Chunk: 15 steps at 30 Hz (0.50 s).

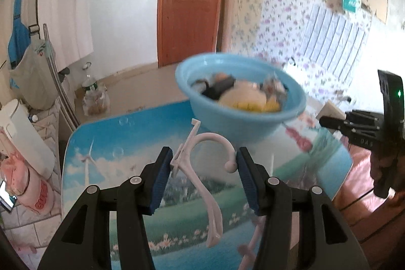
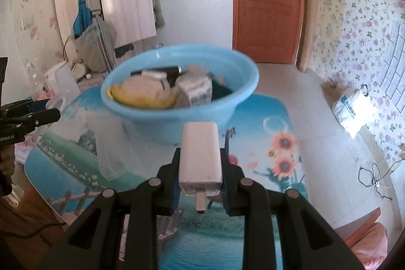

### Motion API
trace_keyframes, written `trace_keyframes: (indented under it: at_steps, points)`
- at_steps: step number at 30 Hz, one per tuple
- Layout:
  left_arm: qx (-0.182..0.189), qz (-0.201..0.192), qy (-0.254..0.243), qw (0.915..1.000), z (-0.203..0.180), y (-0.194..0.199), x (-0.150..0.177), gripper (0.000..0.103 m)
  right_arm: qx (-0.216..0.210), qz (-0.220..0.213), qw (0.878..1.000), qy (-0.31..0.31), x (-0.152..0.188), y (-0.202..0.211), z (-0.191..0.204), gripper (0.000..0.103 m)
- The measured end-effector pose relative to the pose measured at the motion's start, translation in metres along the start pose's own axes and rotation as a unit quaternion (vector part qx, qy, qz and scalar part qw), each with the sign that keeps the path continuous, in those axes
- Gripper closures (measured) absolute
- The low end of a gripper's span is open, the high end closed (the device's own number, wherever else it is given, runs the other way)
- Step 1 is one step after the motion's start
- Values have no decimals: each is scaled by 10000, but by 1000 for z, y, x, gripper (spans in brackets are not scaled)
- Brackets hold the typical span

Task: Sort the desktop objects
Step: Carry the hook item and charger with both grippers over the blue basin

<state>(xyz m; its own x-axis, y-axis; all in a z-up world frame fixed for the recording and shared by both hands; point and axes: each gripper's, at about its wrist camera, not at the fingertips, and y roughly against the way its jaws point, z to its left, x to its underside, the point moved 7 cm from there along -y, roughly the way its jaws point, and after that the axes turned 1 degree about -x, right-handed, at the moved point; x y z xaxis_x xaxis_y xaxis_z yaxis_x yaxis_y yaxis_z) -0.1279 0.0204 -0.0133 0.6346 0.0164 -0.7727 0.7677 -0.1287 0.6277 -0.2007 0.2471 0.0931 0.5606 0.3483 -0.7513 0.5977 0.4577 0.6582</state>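
Both grippers carry loads toward the blue basin [image 2: 177, 92] near the table's far edge — the left gripper [image 1: 204, 163] clamps a pink hook [image 1: 200, 163], the right gripper [image 2: 200, 184] a pink popsicle-shaped block [image 2: 200, 156] — presumably for dropping in.

blue basin [image 1: 243, 103] blurred, its contents [image 2: 162, 90] indistinct

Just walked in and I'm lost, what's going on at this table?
A person is tidying desktop items with a handheld gripper in each hand. The left gripper holds a pale pink plastic hook between its pads. The right gripper is clamped on a pinkish-white charger block. Both are held above the picture-printed table, facing a blue basin that already contains several things, including a plush toy.
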Motion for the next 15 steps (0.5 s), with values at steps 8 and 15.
trace_keyframes:
  at_steps: [8, 15]
  points:
    - [96, -202, -228, 9995, -17, -16, -38, 51, -309, -391, 9987, 64, -36, -2, 10, 78]
    - [319, -204, -450, 9983, -37, -40, -62, 51, -639, -413, 9967, 291, -56, -29, 26, 78]
